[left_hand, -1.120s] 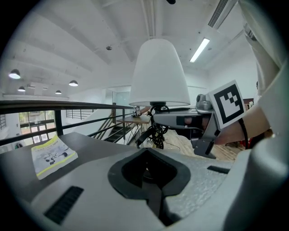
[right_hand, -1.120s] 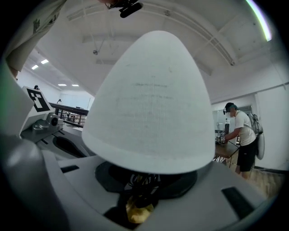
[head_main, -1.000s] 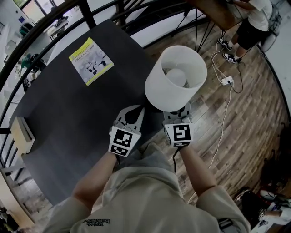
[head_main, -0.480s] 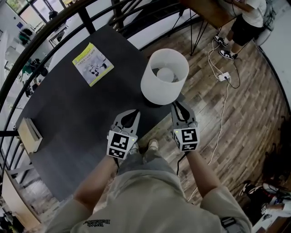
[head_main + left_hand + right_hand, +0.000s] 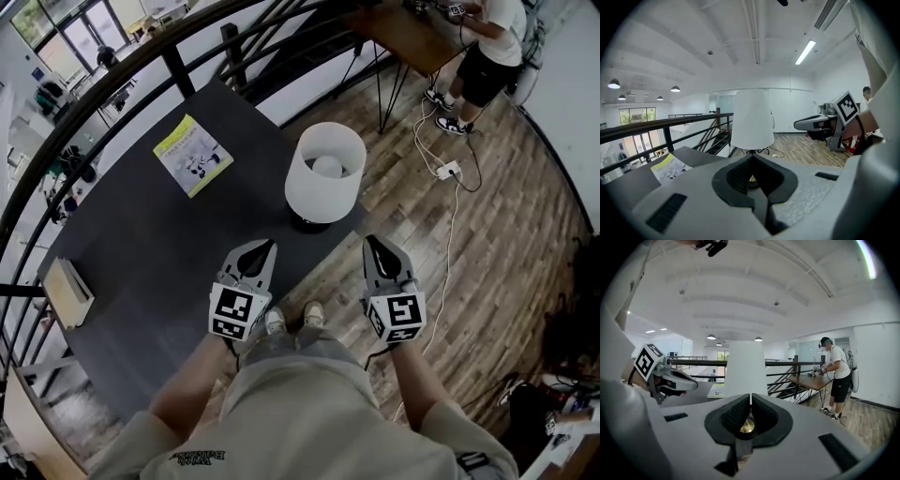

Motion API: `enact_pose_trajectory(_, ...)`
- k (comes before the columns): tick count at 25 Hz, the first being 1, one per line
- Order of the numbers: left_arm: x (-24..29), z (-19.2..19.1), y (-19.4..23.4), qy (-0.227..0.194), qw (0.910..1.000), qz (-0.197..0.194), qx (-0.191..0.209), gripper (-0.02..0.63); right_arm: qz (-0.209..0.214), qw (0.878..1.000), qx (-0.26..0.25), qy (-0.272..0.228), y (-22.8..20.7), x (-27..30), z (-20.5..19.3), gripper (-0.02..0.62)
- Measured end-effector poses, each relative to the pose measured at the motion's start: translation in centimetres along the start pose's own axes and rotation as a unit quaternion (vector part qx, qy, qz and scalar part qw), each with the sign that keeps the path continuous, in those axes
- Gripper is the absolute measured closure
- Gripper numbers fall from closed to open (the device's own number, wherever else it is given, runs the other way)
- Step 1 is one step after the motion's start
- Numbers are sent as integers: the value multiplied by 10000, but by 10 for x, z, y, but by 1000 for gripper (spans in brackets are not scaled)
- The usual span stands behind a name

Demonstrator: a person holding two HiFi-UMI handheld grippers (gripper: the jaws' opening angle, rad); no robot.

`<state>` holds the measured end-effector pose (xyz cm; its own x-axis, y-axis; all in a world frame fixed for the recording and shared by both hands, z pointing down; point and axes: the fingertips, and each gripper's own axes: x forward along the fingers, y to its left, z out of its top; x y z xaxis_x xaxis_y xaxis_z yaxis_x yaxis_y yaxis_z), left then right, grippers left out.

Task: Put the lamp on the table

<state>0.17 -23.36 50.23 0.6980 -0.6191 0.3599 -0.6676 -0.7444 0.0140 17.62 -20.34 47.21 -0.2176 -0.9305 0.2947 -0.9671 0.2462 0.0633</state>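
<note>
The lamp [image 5: 323, 173], with a white drum shade on a dark base, stands upright on the black table [image 5: 159, 253] near its right corner. It also shows in the left gripper view [image 5: 752, 119] and the right gripper view [image 5: 745, 369]. My left gripper [image 5: 265, 246] hovers over the table's near edge, short of the lamp, jaws shut and empty [image 5: 752, 157]. My right gripper [image 5: 372, 242] hangs over the wooden floor to the lamp's right. Its jaws are closing, almost together, with nothing between them [image 5: 750, 397].
A yellow-green booklet [image 5: 192, 155] lies at the table's far side and a pale book [image 5: 67, 292] at its left edge. A black railing [image 5: 178, 70] runs behind the table. A person [image 5: 487, 47] stands at a wooden desk [image 5: 403, 33]; a cable and power strip [image 5: 447, 171] lie on the floor.
The right gripper has drawn back from under the lamp shade and its jaws have come together. Both grippers now sit farther from the lamp, which stays on the table.
</note>
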Motion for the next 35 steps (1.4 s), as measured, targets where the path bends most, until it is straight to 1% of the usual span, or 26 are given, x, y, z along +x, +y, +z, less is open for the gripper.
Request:
enact_pose_trajectory(6,-26,36,-1,-292,9995,-4,92,601,343,9981,-287,-420,32,-23,55,581)
enact_pose_trajectory(10,-43,76,-7,-687,9975,-55,172,603,544,9948,-367,-781,49,-33,95,581)
enact_pose_trajectory(12,-50,99,-11,-895,9953,-75,357,601,443,9934,-369,-995,50,-37,114,582)
enact_pose_trajectory(14,-56,112,-14,-1029,9922,-20,708,601,284,9918,-380,-1185,50,-40,128,589)
enact_pose_trajectory(18,-71,138,-14,-1415,9826,237,1184,601,0,9900,-443,-1337,45,-43,136,594)
enact_pose_trajectory(20,-77,145,-16,-1508,9804,238,1241,601,-24,9903,-457,-1308,47,-44,137,595)
enact_pose_trajectory(22,-80,149,-18,-1563,9791,211,1284,601,80,9899,-457,-1337,53,-44,141,597)
enact_pose_trajectory(24,-82,148,-19,-1576,9788,189,1292,601,166,9882,-481,-1447,61,-44,145,597)
enact_pose_trajectory(26,-81,142,-21,-1486,9801,195,1302,601,195,9874,-547,-1471,68,-42,145,597)
enact_pose_trajectory(28,-80,139,-25,-1340,9790,245,1516,601,227,9878,-547,-1443,71,-42,144,597)
enact_pose_trajectory(30,-81,142,-29,-1325,9769,278,1651,601,266,9879,-534,-1431,73,-41,145,597)
enact_pose_trajectory(35,-79,151,-33,-1416,9770,200,1585,601,354,9882,-533,-1388,76,-38,145,597)
